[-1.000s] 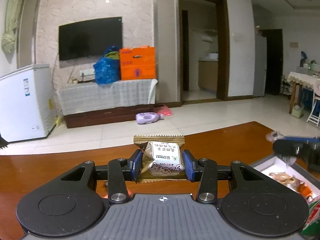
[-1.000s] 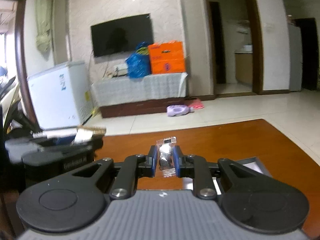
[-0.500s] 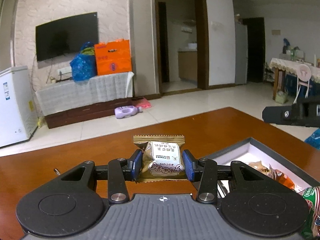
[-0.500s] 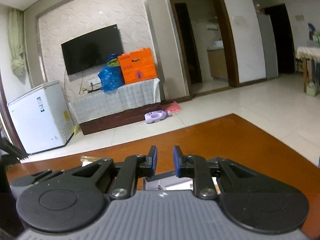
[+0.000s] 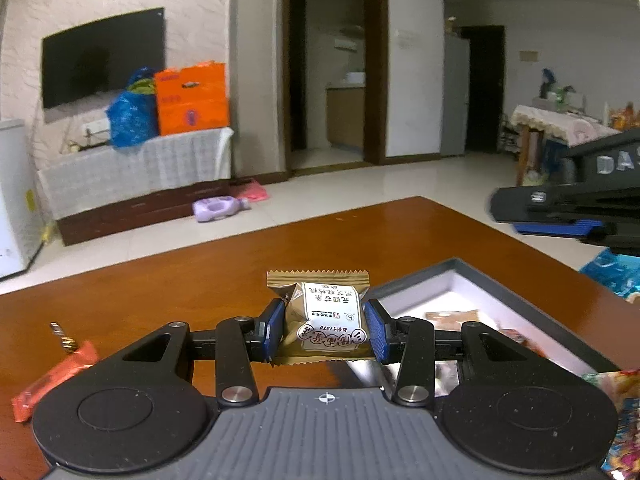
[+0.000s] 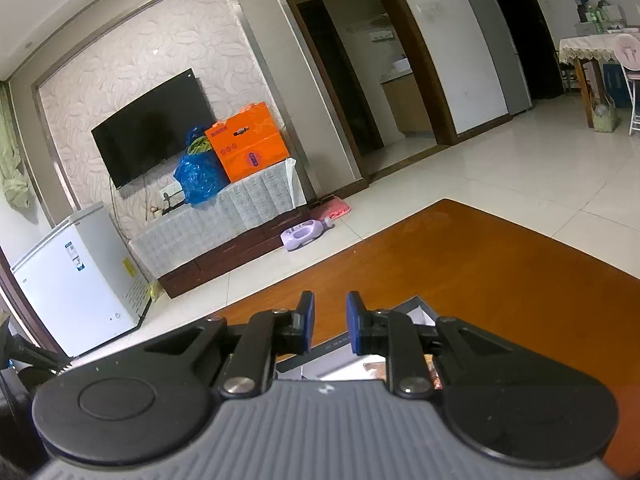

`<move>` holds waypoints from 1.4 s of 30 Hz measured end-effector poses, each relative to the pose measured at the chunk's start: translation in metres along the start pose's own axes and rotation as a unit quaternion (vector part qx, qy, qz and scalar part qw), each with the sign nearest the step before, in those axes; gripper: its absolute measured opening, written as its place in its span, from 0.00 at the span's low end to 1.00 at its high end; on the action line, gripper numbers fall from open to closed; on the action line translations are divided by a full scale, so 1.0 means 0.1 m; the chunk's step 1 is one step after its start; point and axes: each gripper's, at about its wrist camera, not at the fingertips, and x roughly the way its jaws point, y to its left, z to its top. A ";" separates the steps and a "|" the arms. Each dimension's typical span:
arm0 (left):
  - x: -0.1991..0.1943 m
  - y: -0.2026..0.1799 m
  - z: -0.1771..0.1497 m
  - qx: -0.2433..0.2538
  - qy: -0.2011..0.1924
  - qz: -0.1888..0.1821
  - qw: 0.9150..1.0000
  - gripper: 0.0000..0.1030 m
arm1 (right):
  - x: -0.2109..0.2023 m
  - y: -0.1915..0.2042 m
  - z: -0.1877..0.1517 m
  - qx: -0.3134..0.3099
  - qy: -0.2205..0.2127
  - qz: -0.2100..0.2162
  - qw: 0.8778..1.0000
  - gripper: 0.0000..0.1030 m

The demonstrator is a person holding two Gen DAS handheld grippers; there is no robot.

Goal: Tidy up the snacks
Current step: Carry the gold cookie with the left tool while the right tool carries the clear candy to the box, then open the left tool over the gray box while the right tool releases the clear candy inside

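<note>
My left gripper [image 5: 325, 330] is shut on a tan snack packet [image 5: 320, 316] with a white label, held above the brown wooden table [image 5: 200, 272]. A dark-rimmed box [image 5: 520, 300] with a white inside lies to its right and holds several snacks. My right gripper [image 6: 330, 322] is open and empty, tilted, above the near corner of the same box [image 6: 416, 308]. It also shows at the right edge of the left wrist view [image 5: 560, 216].
An orange-red snack bar [image 5: 52, 376] lies on the table at the left. Blue packets [image 5: 616, 272] and colourful wrappers [image 5: 624, 420] lie at the right. Beyond the table are a tiled floor, a TV wall, a white freezer [image 6: 76, 276] and an orange box [image 6: 248, 140].
The right gripper let go of its small clear-wrapped snack and now stands open, raised and tilted. The left gripper moved right with the tan packet, bringing the box closer.
</note>
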 end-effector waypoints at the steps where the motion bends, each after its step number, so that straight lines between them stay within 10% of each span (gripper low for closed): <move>1: 0.01 -0.04 -0.01 0.001 0.001 -0.006 1.000 0.43 | 0.01 0.02 -0.01 -0.002 0.000 0.000 1.000 0.17; 21: 0.29 -0.29 -0.18 -0.002 0.027 -0.061 0.998 0.44 | 0.16 0.36 -0.10 -0.011 0.005 -0.012 1.000 0.17; 42: 0.20 -0.24 -0.15 -0.012 0.017 -0.061 0.998 0.85 | 0.28 0.36 -0.12 -0.026 -0.001 -0.022 0.999 0.18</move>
